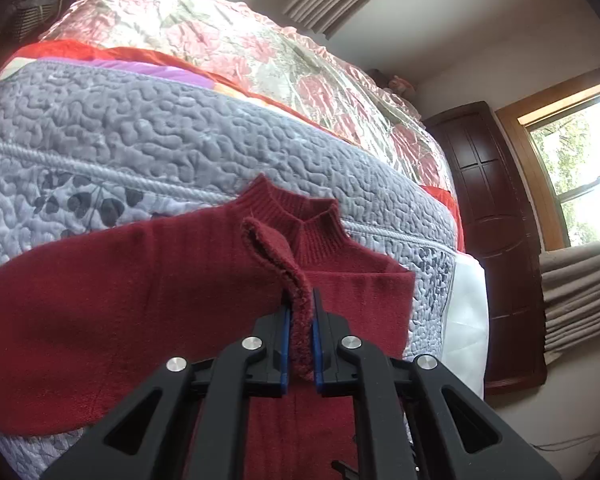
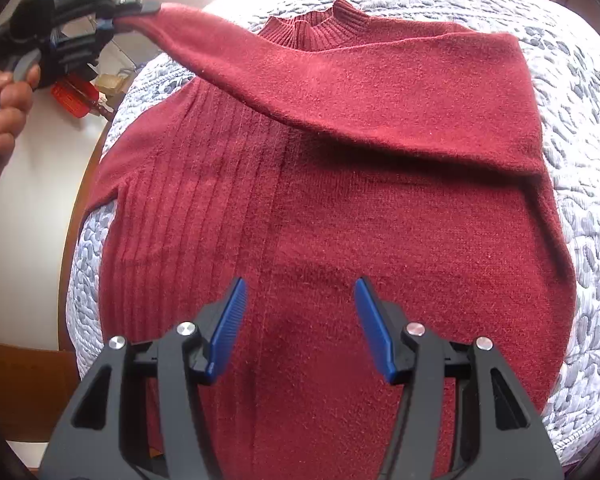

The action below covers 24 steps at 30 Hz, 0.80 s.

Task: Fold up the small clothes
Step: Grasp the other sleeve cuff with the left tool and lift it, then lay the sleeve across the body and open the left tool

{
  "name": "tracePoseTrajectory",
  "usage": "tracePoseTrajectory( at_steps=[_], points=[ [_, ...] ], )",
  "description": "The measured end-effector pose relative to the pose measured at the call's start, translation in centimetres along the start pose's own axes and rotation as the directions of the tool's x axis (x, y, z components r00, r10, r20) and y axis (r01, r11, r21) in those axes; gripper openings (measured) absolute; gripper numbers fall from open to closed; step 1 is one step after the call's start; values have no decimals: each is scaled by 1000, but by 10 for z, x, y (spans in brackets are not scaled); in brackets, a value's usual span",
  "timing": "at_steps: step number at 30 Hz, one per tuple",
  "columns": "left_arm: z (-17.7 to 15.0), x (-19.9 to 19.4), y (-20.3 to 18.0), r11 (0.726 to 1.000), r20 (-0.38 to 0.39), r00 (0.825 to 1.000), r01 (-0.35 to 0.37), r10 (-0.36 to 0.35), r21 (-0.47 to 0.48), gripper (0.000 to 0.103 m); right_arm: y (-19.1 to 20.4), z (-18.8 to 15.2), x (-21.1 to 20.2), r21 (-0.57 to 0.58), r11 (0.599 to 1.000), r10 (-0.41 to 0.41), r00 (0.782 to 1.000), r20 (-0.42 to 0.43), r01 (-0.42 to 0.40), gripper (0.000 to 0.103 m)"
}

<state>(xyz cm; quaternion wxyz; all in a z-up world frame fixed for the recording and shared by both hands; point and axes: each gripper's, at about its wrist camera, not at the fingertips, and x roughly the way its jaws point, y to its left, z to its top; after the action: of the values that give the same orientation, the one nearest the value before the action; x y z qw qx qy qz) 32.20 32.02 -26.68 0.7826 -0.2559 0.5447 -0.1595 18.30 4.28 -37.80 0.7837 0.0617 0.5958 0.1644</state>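
Grey quilted bed (image 2: 580, 128) carries the red sweater (image 2: 340, 208). My left gripper (image 1: 300, 320) fingers clamp its sleeve cuff (image 1: 296, 300) near the collar; right gripper (image 2: 300, 312) fingers apart above the sweater. Risk: cuff slipping, spoiling the fold.

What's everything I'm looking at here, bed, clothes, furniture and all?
Sweater: one, dark red, flat on the quilt, one sleeve pulled across the chest.
Quilt: one, grey with dark leaf print, under the sweater.
Bagged floral bedding: one, pink and cream, piled behind the quilt.
Wardrobe: one, dark brown wood, beside the window.
Window: one, wood-framed, at the far right.
Curtains: grey, below the window.
Left gripper: black with blue pads, shut on the sleeve cuff.
Right gripper: black with blue pads, open above the sweater.
Hand: one, holding the left gripper.
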Motion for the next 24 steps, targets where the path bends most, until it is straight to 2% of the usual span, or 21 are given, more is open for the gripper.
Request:
tracePoseTrajectory(
  at_steps=[10,18,21,23,24],
  points=[
    [-25,11,60,995,-26,999,-42,40,-91,8,2,1,6,-5,1000,-1,1000,-18,1,56],
    [-43,43,111,983,-107,989,-113,98,-144,9,4,3,13,-10,1000,-7,999,-31,6,56],
    [-47,54,123,978,-144,981,-148,127,-148,16,5,5,14,-17,1000,-7,999,-38,6,56],
    [-48,47,123,974,-124,980,-175,157,-146,20,7,6,13,-22,1000,-6,999,-34,5,56],
    [-48,40,120,972,-105,980,-184,170,-144,25,8,7,12,-23,1000,-6,999,-33,6,57]
  ],
)
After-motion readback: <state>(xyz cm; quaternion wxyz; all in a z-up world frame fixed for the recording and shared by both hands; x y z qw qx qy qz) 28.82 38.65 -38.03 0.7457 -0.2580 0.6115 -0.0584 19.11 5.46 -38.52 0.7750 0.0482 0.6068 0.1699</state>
